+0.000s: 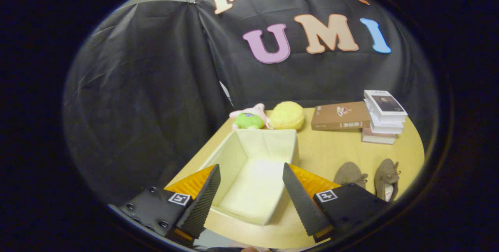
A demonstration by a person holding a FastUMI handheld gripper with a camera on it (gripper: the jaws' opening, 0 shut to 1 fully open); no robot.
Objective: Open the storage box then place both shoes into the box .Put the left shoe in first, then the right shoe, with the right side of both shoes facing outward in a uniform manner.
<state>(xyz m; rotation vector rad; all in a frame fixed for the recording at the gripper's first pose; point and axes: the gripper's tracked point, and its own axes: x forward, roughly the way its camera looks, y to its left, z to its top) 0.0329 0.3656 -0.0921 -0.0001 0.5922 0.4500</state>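
Black cloth wall behind; pale wooden surface (331, 154) in front. Storage box (253, 158), cream fabric, open-topped and empty, lies just ahead of and between the fingers. Stacked books (384, 117) at the far right. Two brown shoes (368, 176), side by side, sit right of the box, just beyond the right finger, long axes running away from it. Hand-held gripper (251, 189): fingers spread, holding nothing.
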